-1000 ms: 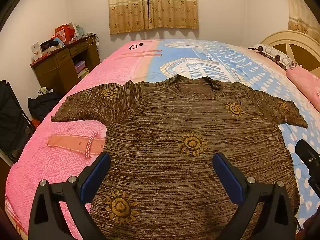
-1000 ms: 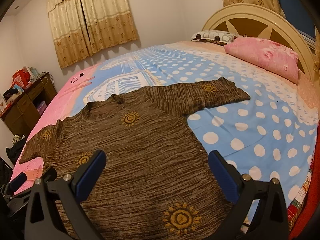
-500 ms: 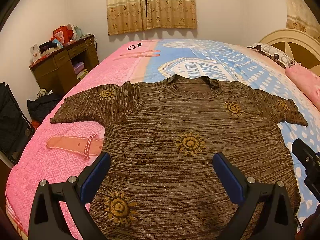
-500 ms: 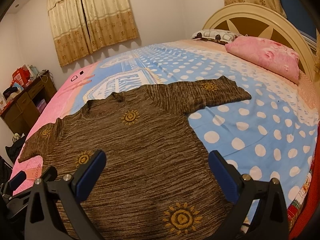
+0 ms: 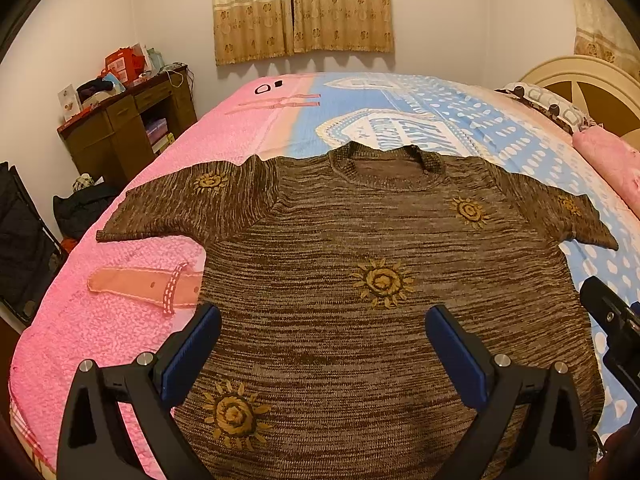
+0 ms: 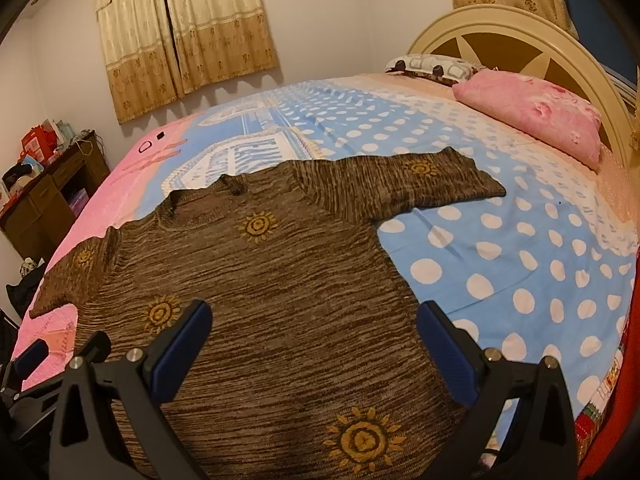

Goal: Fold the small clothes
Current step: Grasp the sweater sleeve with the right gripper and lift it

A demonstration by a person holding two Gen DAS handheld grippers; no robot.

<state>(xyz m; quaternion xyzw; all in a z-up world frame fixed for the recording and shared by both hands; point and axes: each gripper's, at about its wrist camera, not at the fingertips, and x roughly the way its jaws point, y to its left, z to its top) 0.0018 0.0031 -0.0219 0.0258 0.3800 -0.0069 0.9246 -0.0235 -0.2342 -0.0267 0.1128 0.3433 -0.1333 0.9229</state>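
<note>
Sweater [image 5: 360, 248] flat on bed [image 5: 100, 320], hem cut off below frame

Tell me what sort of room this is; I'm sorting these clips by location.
A bedroom, most likely: a made bed with a pink pillow and arched headboard, plus a cluttered wooden desk.

1. The bed [image 5: 120, 320] carries a pink and blue polka-dot cover.
2. A brown knit sweater [image 5: 360, 240] with yellow suns lies flat at the near side, sleeves spread.
3. A pink pillow [image 6: 532, 120] and a patterned pillow [image 6: 436, 65] lie far right.
</note>
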